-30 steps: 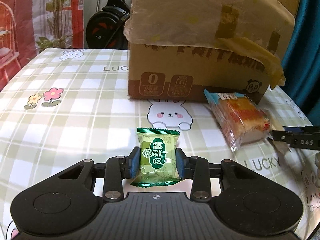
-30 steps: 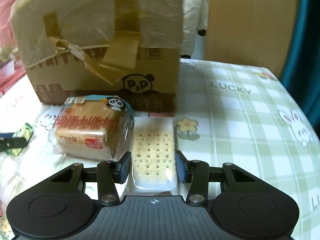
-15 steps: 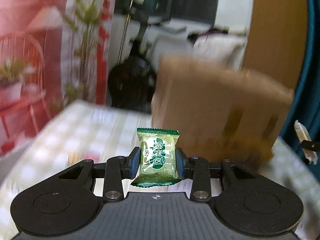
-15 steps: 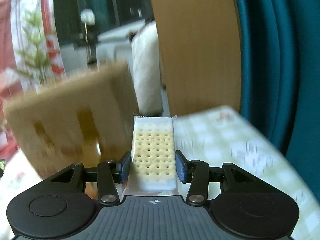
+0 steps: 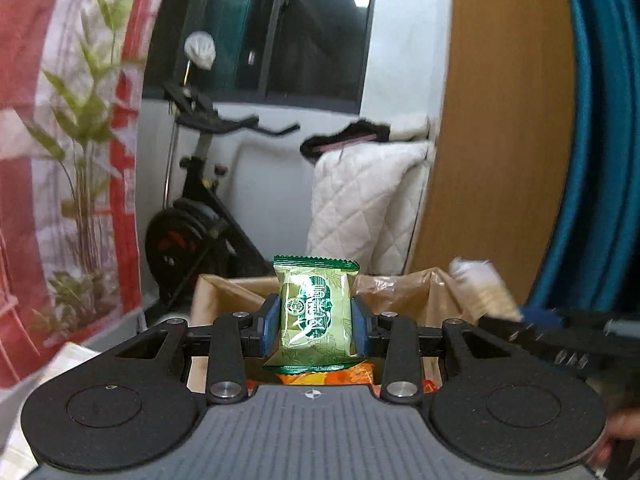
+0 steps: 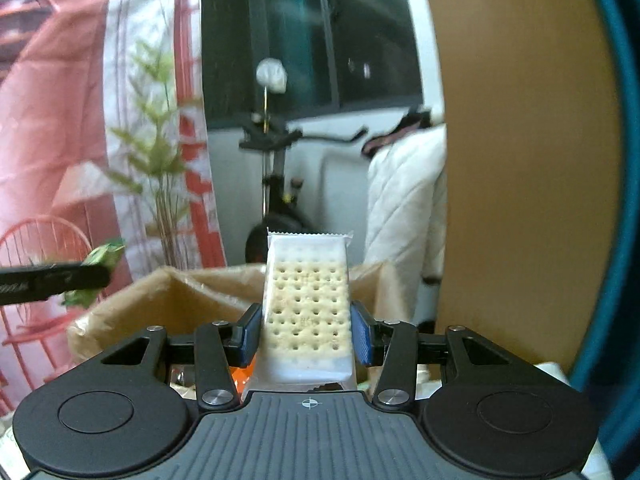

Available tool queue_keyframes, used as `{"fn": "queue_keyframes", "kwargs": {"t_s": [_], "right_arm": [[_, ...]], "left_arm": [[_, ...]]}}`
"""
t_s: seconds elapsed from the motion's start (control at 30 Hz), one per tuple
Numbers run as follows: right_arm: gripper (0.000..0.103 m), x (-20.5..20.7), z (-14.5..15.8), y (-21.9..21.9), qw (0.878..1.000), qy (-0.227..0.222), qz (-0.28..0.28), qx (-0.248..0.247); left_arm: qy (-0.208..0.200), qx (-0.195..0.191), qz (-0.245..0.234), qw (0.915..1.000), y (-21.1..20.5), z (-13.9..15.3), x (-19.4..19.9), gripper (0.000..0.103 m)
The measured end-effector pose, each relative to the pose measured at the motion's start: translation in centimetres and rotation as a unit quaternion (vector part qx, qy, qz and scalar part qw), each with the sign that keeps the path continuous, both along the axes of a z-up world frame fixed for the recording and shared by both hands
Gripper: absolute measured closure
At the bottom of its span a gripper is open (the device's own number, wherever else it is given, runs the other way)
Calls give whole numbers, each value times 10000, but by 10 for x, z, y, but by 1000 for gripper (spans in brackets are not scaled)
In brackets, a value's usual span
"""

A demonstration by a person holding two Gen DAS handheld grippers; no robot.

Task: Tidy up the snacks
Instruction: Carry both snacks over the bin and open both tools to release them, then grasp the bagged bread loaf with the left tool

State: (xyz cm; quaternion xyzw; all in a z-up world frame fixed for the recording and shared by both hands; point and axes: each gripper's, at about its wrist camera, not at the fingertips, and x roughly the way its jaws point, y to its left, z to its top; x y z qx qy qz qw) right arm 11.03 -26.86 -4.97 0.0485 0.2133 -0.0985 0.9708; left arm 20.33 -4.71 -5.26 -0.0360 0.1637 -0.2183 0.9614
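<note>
Green packet [image 5: 315,312] — between left hand-held gripper [image 5: 314,330] pads

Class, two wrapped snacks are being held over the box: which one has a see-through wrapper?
The cracker pack in the right gripper: its dotted crackers show through. The green packet in the left gripper is opaque and printed.

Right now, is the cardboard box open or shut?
Open: the cardboard box has its flaps up, and orange packaging shows inside below the green snack packet.
</note>
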Motion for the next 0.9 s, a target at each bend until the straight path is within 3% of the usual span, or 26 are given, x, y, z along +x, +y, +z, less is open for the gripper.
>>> {"fn": "queue_keyframes", "kwargs": {"t_s": [0.17, 0.23, 0.3, 0.5, 0.67, 0.8, 0.9], "right_arm": [[60, 34, -28, 6, 9978, 492, -228, 387], [54, 34, -33, 11, 9978, 536, -233, 308], [50, 32, -36, 23, 9982, 522, -152, 249], [50, -1, -21, 29, 9989, 348, 55, 316], [50, -36, -7, 28, 9983, 239, 159, 516], [50, -62, -10, 25, 9948, 338, 160, 943], [50, -79, -24, 23, 9890, 651, 222, 1309]], "left_arm": [[432, 439, -170, 9980, -23, -30, 27, 61], [559, 398, -145, 9975, -20, -38, 31, 43], [545, 273, -189, 9980, -6, -40, 27, 38], [535, 87, -475, 9974, 22, -23, 0, 38], [573, 175, -664, 9960, 35, -13, -38, 38], [1070, -14, -626, 9923, 52, -23, -57, 38], [1395, -61, -564, 9886, 61, -40, -72, 38]]}}
